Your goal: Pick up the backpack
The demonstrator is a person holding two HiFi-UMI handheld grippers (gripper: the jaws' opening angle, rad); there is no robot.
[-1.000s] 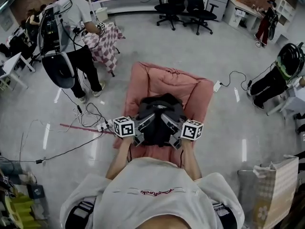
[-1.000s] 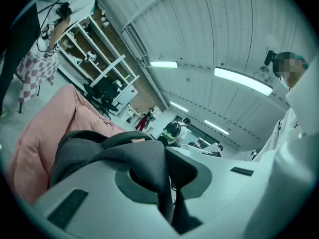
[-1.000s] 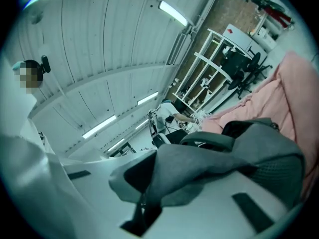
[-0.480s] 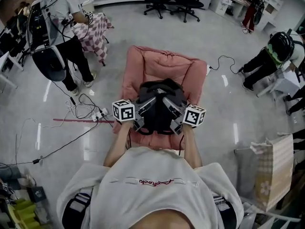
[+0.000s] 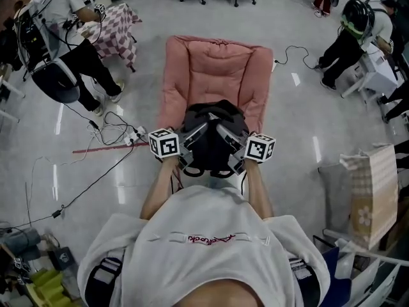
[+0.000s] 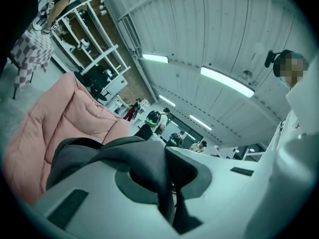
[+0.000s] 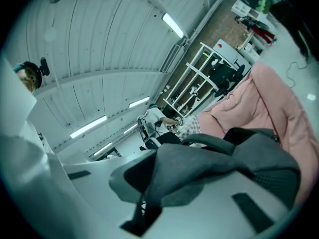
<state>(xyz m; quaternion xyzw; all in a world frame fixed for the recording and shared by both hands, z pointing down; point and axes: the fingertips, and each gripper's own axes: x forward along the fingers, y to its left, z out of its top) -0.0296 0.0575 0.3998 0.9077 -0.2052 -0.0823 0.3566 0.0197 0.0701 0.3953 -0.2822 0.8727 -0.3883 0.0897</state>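
I hold a black backpack in front of my chest, over the near end of a pink cushion chair. My left gripper is shut on a grey strap of the backpack, with the fabric pinched between its jaws. My right gripper is shut on the other strap in the same way. In both gripper views the pink cushion lies behind the bag. The bag's underside is hidden.
A person stands at a checkered table at the upper left. Cables and a power strip lie on the floor to my left. A paper bag stands at the right. Another person bends over at the upper right.
Both grippers and the backpack have drawn back towards me along the cushion. More bare pink cushion now shows beyond the bag. The grips are unchanged.
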